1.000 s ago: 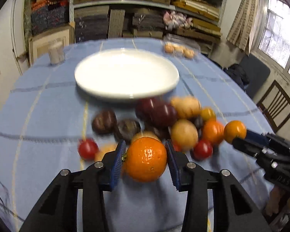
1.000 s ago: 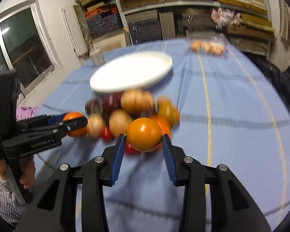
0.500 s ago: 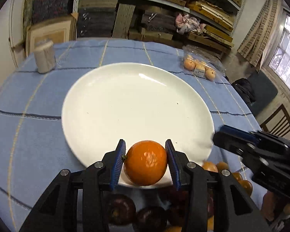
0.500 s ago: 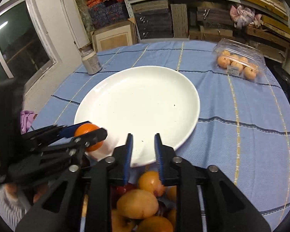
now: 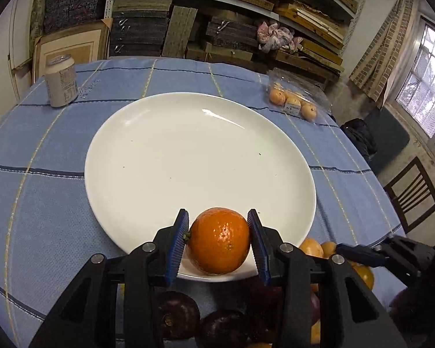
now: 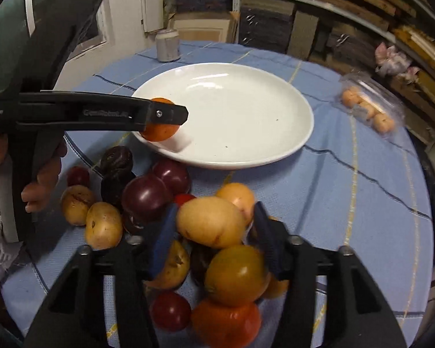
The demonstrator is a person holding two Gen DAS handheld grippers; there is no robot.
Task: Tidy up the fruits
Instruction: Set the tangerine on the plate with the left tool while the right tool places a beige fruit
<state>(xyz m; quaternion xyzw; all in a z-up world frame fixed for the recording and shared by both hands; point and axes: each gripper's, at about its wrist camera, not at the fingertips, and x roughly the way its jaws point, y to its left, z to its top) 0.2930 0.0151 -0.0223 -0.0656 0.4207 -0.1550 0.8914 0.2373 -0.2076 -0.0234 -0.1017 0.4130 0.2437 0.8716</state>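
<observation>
Two grippers work over a blue checked tablecloth [image 5: 43,197]. Faint lettering runs along the left gripper's [image 5: 217,242] arm in the right wrist view, too blurred to read. That gripper is clamped on an orange [image 5: 219,240] at the near rim of the white plate [image 5: 188,150], which holds nothing else. The right gripper [image 6: 214,237] stands parted around a yellow-brown fruit [image 6: 210,221] atop the pile. A clear clamshell [image 5: 297,98] with a small label holds little orange fruits. A drink can [image 5: 61,81] stands far left.
</observation>
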